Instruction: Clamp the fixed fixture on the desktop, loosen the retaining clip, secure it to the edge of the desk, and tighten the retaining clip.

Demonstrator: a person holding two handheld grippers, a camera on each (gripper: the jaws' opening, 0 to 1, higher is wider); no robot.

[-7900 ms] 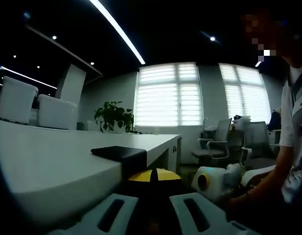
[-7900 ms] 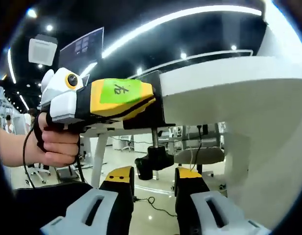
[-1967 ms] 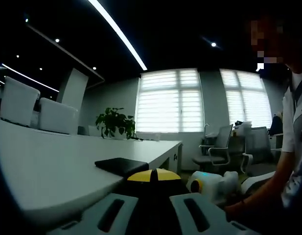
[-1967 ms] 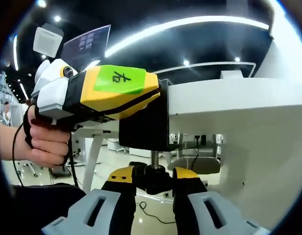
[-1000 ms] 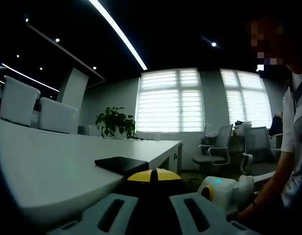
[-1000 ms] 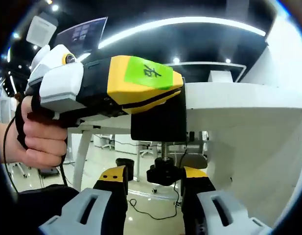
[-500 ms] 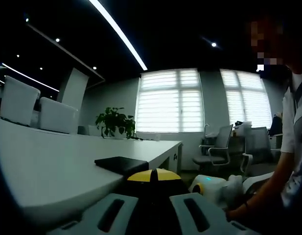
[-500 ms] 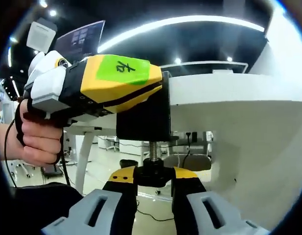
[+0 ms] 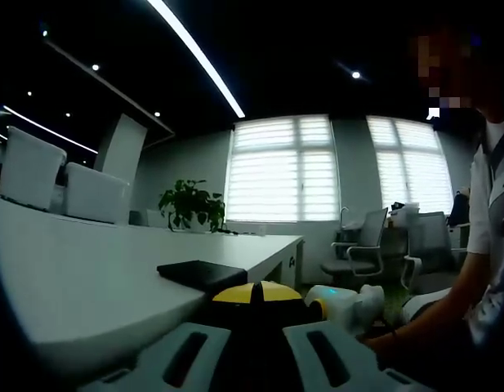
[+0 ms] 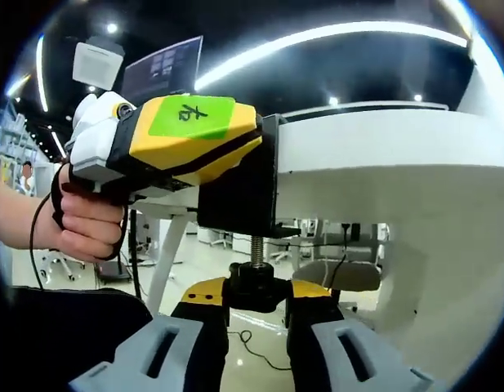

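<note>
Left gripper view first: my left gripper (image 9: 253,304) has its yellow tips pressed against the black fixture (image 9: 204,273), whose top plate lies flat on the white desk (image 9: 88,286) just ahead and left of my tips; the tips look closed on its body, though the contact itself is dark here. Just right of them pokes the nose of my right gripper (image 9: 337,300), below desk level. Now the right gripper view: looking up under the desk edge (image 10: 382,163), my right gripper's (image 10: 256,306) yellow fingers (image 10: 204,296) sit pinched on the black knob (image 10: 253,290) of the retaining clip screw (image 10: 257,250), directly ahead of me, and the left gripper (image 10: 182,143) is clamped on the fixture's black bracket (image 10: 239,192) above. To tighten well, I'd say: keep the left holding the bracket square against the edge, turn the knob in short twists, re-grip squarely, and don't let the pads slip off.
</note>
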